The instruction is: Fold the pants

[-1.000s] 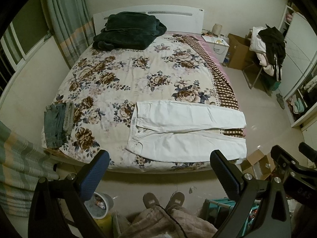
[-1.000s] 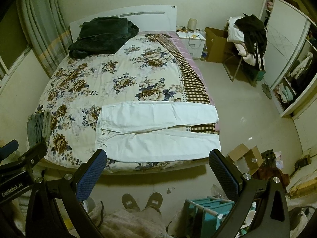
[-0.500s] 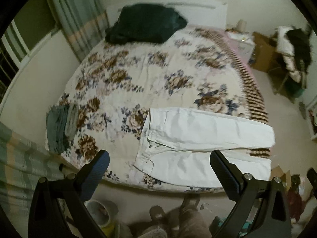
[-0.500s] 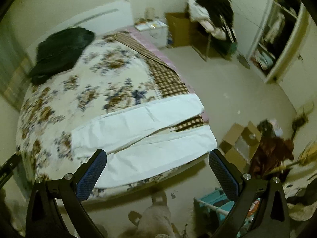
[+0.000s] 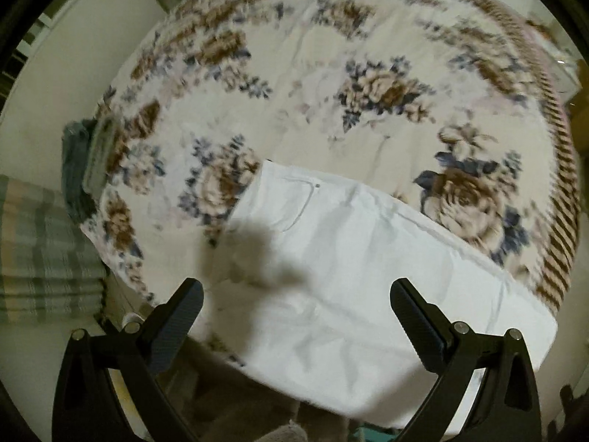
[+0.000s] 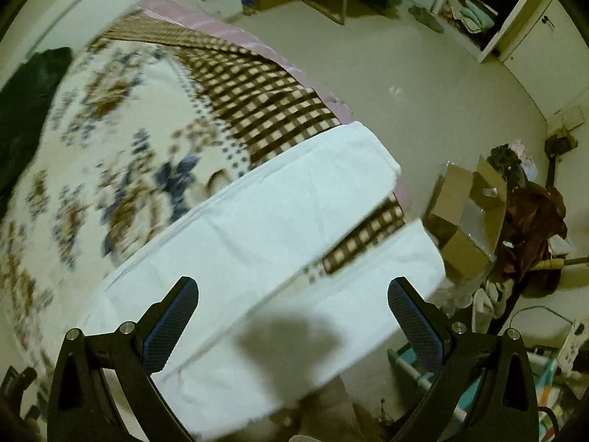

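Both grippers hang over the near edge of the bed with nothing in them: the left gripper (image 5: 294,316) has its fingers spread wide above the waist end of the white pants (image 5: 368,258), and the right gripper (image 6: 293,316) is just as wide open above the leg ends (image 6: 294,221), touching no fabric that I can see. The pants lie flat across the foot of the floral bedspread (image 5: 331,66), waist to the left, legs running right with a strip of brown checked blanket (image 6: 257,99) showing between the two cuffs. As for containers, an open cardboard box (image 6: 467,213) sits on the floor just off the bed corner; can't tell what's inside. A dark red garment (image 6: 530,221) is heaped beside it. On the bed's left edge there's a folded grey-green stack (image 5: 83,162). Farther back, a dark green blanket (image 6: 25,110) and an open wardrobe (image 6: 475,11) with clothes on its shelves. Pretty blurry overall.
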Motion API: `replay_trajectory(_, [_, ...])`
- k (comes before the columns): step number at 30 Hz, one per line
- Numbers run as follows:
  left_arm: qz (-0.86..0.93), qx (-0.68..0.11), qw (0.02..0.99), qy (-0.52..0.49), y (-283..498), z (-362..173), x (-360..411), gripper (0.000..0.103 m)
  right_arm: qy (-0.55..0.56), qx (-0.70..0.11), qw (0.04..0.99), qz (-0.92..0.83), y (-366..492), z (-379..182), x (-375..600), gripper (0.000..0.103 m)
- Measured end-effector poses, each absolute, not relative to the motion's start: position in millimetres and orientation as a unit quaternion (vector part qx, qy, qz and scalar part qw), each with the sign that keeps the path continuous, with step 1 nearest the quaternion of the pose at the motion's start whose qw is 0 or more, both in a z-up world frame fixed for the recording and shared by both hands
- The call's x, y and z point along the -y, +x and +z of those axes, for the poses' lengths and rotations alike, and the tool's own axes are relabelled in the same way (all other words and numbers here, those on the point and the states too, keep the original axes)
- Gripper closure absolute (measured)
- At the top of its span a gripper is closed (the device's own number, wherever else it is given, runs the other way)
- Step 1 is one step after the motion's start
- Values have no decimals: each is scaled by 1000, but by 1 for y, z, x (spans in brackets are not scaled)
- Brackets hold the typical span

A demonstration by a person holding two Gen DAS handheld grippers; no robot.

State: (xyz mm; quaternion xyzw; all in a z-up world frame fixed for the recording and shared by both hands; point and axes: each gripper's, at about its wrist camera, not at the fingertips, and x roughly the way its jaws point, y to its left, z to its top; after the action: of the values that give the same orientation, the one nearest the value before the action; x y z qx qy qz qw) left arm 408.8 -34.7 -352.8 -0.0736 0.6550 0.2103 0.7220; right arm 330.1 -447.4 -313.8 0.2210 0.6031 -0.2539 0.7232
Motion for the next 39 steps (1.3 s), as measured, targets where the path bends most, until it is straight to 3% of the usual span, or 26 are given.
replay_trajectory(9, [253, -703, 652, -130, 501, -487, 27, 0, 233, -643, 668, -294, 437, -473, 491, 0])
replay_trajectory(16, [287, -716, 601, -209, 541, -558, 0, 0, 293, -645, 631, -315, 472, -539, 522, 0])
replay_trajectory(22, [312, -720, 585, -202, 555, -588, -23, 3, 330, -652, 595, -334, 496, -578, 546, 0])
replay_trajectory(23, [311, -723, 583, -202, 555, -593, -27, 7, 333, -655, 587, -338, 498, -584, 549, 3])
replay_trajectory(25, [301, -716, 588, -224, 552, -596, -35, 30, 346, -659, 576, -339, 499, -591, 553, 13])
replay_trajectory(26, [300, -710, 594, -231, 549, -595, -39, 44, 352, -660, 571, -338, 500, -594, 554, 23])
replay_trajectory(27, [300, -703, 601, -232, 547, -591, -41, 64, 355, -661, 568, -338, 499, -595, 556, 37])
replay_trajectory(28, [300, -698, 608, -231, 544, -588, -44, 74, 357, -661, 568, -336, 499, -596, 556, 46])
replay_trajectory(30, [288, -678, 625, -258, 535, -576, -54, 82, 352, -663, 570, -333, 497, -594, 554, 91])
replay_trajectory(33, [257, -649, 654, -292, 521, -552, -67, 86, 340, -652, 594, -325, 493, -574, 545, 98])
replay_trajectory(39, [193, -586, 704, -351, 473, -481, -95, 87, 330, -609, 656, -300, 459, -506, 534, 99])
